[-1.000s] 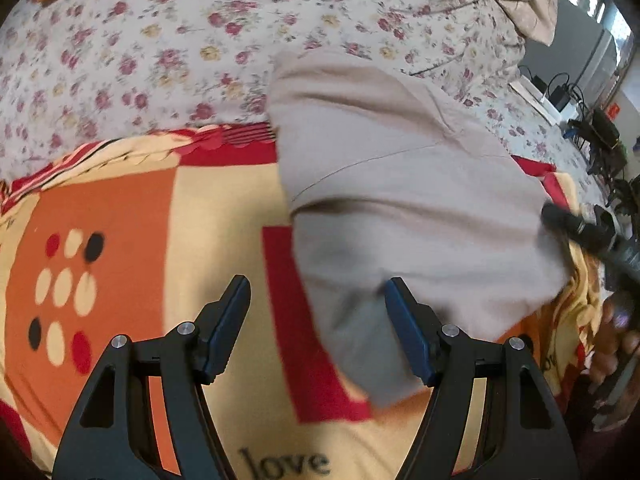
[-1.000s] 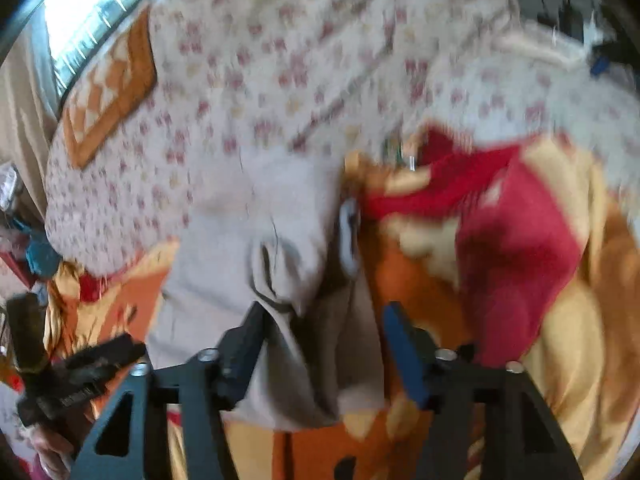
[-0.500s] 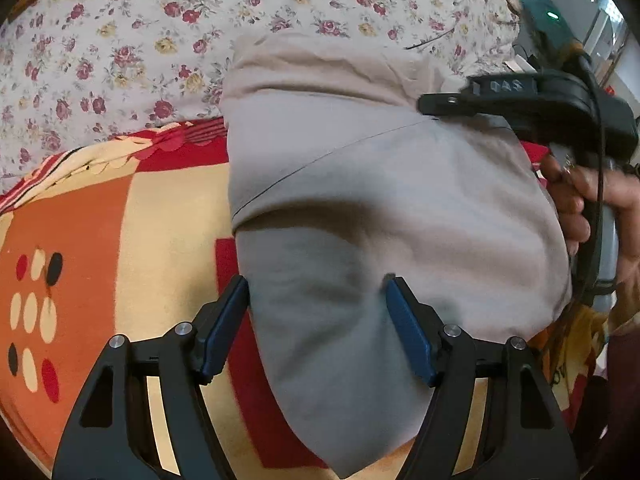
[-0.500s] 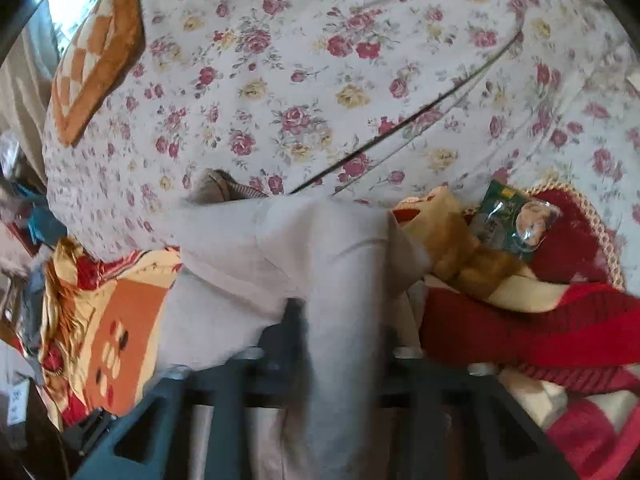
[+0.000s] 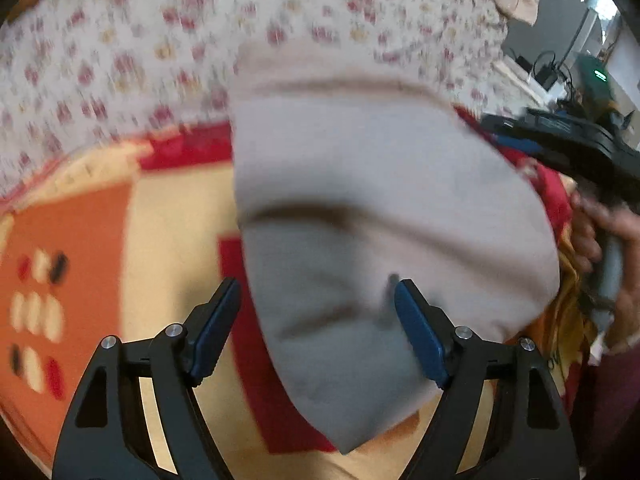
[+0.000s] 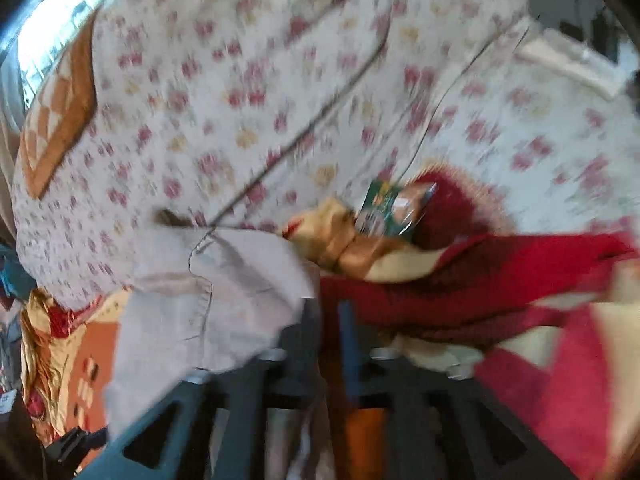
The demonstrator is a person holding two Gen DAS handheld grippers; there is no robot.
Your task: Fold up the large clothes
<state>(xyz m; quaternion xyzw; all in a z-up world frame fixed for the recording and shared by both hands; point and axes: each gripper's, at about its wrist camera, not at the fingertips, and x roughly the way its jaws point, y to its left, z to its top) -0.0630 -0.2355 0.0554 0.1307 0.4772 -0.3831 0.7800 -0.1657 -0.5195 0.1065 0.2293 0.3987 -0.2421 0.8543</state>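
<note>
beige garment [image 5: 384, 208] lies part-folded on the orange blanket [image 5: 80, 240] at the bed's near edge, left hand-held gripper [image 5: 316, 312] gaping over its lower fold, probably lining up a pinch, right hand-held gripper [image 6: 328, 320] nearly closed at its right edge, apparently empty.

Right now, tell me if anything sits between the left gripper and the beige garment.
Nothing visible does. The left gripper is open, and the beige garment on the orange and red blanket already lies between its fingers. The right gripper is off at the garment's far edge, not in the way.
</note>
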